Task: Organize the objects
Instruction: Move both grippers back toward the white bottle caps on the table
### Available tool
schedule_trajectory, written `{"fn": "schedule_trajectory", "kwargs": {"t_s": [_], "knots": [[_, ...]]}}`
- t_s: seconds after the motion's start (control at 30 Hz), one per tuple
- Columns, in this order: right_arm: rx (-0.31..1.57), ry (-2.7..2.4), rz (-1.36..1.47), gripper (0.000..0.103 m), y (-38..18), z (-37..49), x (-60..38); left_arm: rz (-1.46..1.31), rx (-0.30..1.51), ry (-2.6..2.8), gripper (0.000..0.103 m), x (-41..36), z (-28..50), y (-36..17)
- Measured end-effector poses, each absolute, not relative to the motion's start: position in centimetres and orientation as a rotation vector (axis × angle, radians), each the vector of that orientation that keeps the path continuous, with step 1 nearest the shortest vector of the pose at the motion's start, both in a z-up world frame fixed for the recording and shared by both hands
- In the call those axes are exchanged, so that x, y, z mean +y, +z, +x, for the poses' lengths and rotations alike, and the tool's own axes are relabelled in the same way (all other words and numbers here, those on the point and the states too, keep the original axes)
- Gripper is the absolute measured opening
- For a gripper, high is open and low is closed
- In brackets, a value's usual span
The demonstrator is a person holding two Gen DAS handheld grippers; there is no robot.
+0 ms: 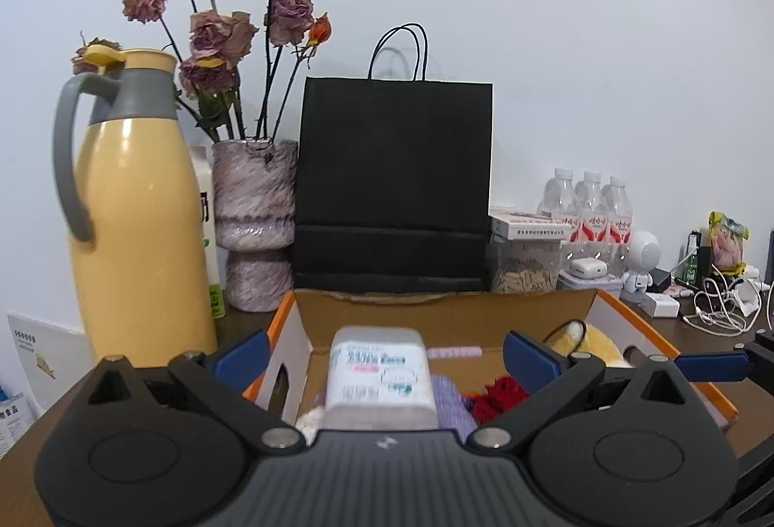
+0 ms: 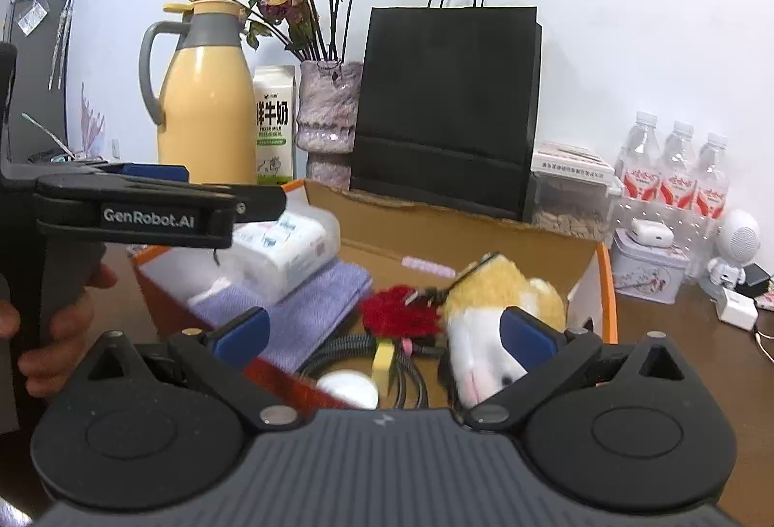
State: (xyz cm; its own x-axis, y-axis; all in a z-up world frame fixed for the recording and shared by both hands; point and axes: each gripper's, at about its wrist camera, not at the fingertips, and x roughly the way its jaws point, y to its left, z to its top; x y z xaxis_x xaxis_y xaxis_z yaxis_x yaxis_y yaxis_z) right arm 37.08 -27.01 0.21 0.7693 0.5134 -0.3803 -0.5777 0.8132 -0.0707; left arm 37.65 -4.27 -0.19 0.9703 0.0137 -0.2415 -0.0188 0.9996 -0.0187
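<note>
two grippers, jaws spread and empty: left gripper (image 1: 384,355) over the tissue pack (image 1: 379,374), right gripper (image 2: 384,333) over the plush toy (image 2: 498,309), both inside the cardboard box (image 2: 483,232). risk: crowded jaws snagging the cables (image 2: 406,362).

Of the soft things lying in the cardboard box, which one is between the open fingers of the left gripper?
The wet-wipes pack, white with a printed label; the left gripper does not press it. The purple cloth and plush toy lie farther right.
</note>
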Motion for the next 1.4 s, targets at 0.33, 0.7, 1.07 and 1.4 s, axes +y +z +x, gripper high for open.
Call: {"fn": "schedule_trajectory", "kwargs": {"t_s": [0.33, 0.7, 1.07, 1.4], "knots": [[0.372, 0.564, -0.225, 0.103, -1.1, 33.0, -28.2, 0.001, 0.298, 0.041, 0.103, -4.6, 33.6, -1.3], [0.395, 0.536, -0.218, 0.103, -2.2, 29.2, -30.1, 0.029, 0.382, 0.023, 0.103, -5.5, 30.1, -2.7], [0.515, 0.546, -0.22, 0.103, -3.7, 28.1, -30.4, -0.01, 0.583, -0.019, 0.103, -5.4, 29.6, -4.7], [0.586, 0.544, -0.202, 0.085, -4.2, 28.3, -30.4, 0.053, 0.674, -0.128, 0.101, -7.7, 29.1, -5.9]]}}
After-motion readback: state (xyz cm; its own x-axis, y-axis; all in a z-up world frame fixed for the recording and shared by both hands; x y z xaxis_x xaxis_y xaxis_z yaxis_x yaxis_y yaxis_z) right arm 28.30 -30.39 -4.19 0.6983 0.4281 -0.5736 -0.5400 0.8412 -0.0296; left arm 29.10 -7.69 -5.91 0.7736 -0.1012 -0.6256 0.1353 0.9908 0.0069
